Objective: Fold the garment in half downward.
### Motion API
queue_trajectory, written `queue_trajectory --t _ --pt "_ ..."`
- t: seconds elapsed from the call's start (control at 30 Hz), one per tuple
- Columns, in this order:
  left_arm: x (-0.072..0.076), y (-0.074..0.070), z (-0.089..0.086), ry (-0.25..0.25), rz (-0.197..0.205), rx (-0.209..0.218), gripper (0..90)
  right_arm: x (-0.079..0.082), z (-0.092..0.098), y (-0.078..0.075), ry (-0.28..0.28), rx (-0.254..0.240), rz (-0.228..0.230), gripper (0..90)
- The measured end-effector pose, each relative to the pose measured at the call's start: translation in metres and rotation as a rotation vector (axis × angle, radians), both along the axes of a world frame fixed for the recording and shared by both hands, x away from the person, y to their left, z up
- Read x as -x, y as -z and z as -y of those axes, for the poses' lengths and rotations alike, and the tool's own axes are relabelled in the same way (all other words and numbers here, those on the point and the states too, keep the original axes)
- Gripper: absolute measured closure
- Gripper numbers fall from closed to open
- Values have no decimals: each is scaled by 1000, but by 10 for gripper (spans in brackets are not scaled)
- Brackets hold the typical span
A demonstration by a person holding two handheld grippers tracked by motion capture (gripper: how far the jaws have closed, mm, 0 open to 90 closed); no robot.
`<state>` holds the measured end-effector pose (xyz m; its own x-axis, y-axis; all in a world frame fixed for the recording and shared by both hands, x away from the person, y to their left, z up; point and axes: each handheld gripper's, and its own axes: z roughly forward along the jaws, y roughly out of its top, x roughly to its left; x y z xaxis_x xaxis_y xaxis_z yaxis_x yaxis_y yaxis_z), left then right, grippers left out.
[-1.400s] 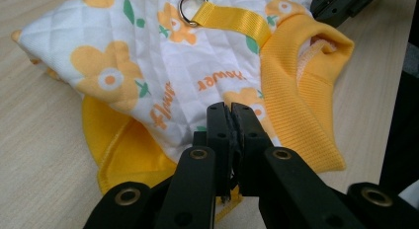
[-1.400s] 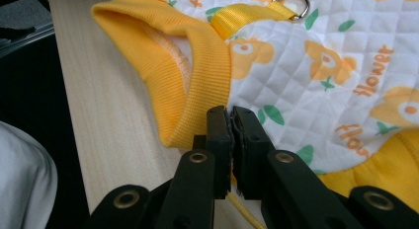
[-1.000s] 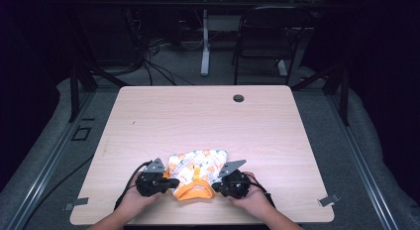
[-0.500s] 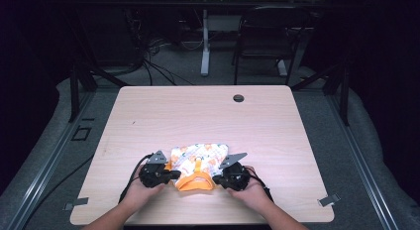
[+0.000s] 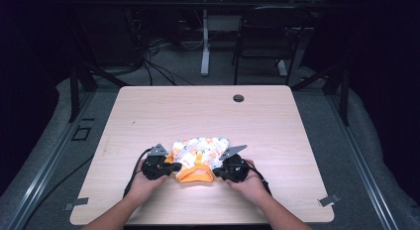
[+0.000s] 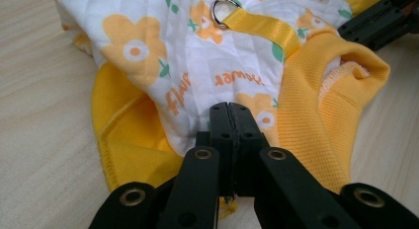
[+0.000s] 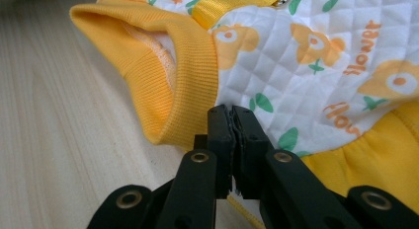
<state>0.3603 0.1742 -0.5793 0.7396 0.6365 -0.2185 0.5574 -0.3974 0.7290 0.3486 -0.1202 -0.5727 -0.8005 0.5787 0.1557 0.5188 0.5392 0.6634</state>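
The table (image 5: pixel 208 116) looks like pale wood with thin grain lines, smooth and a bit dull. The little garment (image 6: pixel 197 56) is soft cloth. Its white part is puffy, stitched in small diamonds, with orange flowers printed on it. Its yellow collar (image 7: pixel 173 66) is stretchy cloth with tiny ribs. The yellow strap (image 6: pixel 267 26) is flat woven tape, slightly shiny. The ring (image 6: pixel 225 12) on it is shiny silver metal. The gripper fingers (image 6: pixel 232 135) look like dull black plastic with small brass-coloured rivets.
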Motion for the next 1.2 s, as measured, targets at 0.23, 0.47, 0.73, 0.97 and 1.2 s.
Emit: queue_trajectory --t 0.23,0.47,0.73,0.97,1.2 --pt "-6 3 0 -37 3 28 898 -7 -1 0 21 2 6 868" --pt "-10 3 1 -63 -11 31 898 -15 0 1 52 -10 -8 869" --pt "-19 2 5 -71 -12 16 898 -21 1 2 74 -25 -14 872" --pt "-20 3 4 -79 -21 29 898 -25 4 4 95 -56 -25 875" --pt "-19 0 3 -79 -21 43 868 -23 3 2 111 -43 -13 841"
